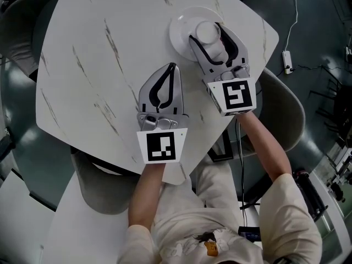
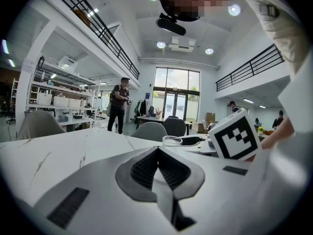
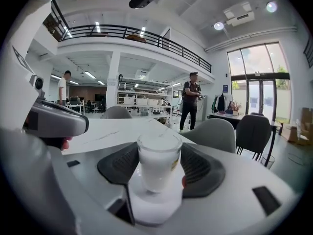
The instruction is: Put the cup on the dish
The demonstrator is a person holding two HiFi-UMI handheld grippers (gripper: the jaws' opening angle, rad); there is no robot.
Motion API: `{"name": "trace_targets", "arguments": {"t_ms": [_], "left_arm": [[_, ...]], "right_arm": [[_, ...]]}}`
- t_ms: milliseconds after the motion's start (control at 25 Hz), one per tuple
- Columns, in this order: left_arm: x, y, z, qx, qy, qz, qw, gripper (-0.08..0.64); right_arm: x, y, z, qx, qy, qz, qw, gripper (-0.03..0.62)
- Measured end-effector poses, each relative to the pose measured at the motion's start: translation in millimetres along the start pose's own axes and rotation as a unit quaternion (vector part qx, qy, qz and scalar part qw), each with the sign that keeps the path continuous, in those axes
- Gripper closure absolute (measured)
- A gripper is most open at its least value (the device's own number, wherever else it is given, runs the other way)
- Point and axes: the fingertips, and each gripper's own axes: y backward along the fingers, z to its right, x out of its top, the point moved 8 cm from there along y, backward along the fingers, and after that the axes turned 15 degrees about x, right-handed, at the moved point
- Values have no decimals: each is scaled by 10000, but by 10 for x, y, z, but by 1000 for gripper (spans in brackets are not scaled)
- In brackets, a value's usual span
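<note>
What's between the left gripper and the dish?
Nothing. In the head view, only bare table lies between the left gripper and the dish.

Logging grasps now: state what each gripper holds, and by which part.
The right gripper grips the cup by its opposite side walls; the cup stands on the dish. The left gripper is shut and holds nothing.

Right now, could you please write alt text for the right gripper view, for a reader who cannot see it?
The right hand-held gripper holds a white cup between its jaws, with a white dish directly beneath it on a marbled white table. Behind are grey chairs and a few standing people, brightly lit.
</note>
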Motion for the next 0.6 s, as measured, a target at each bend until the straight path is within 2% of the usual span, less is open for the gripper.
{"name": "trace_targets", "arguments": {"t_ms": [240, 600], "left_arm": [[-24, 50, 39, -44, 95, -27, 9999, 557], [-49, 134, 45, 99, 160, -13, 9998, 557]], "right_arm": [[-17, -1, 3, 67, -6, 1, 10000, 333], [-59, 135, -5, 126, -155, 101, 9997, 331]]}}
